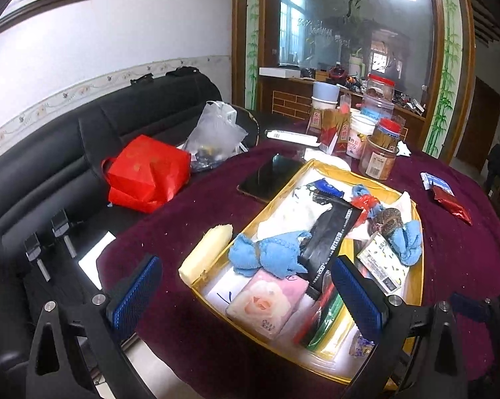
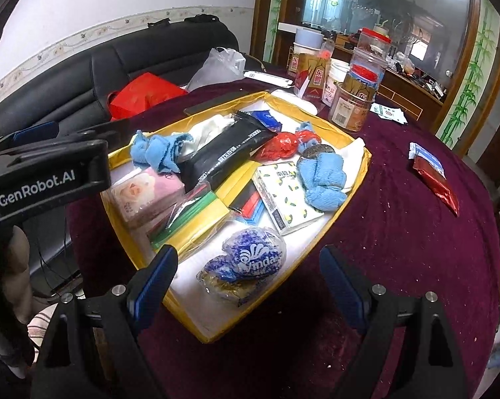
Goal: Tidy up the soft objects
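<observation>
Black sofa (image 1: 93, 139) against white wall (image 1: 143, 23); wood-framed mirror (image 1: 356, 20).

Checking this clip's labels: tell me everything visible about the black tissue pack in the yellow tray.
The black tissue pack is a long, soft, glossy plastic packet with white print. It lies flat, diagonally across the middle of the yellow tray, resting on white cloth. A crumpled blue cloth touches one end. Neither gripper touches it.

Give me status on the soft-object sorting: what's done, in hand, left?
Done: nothing visibly sorted. The yellow box holds a jumble: blue cloths, pink tissue pack, black wipes pack. In hand: nothing; both the left hand-held gripper and right hand-held gripper are open over the box. Left: apparently all the sorting.
</observation>
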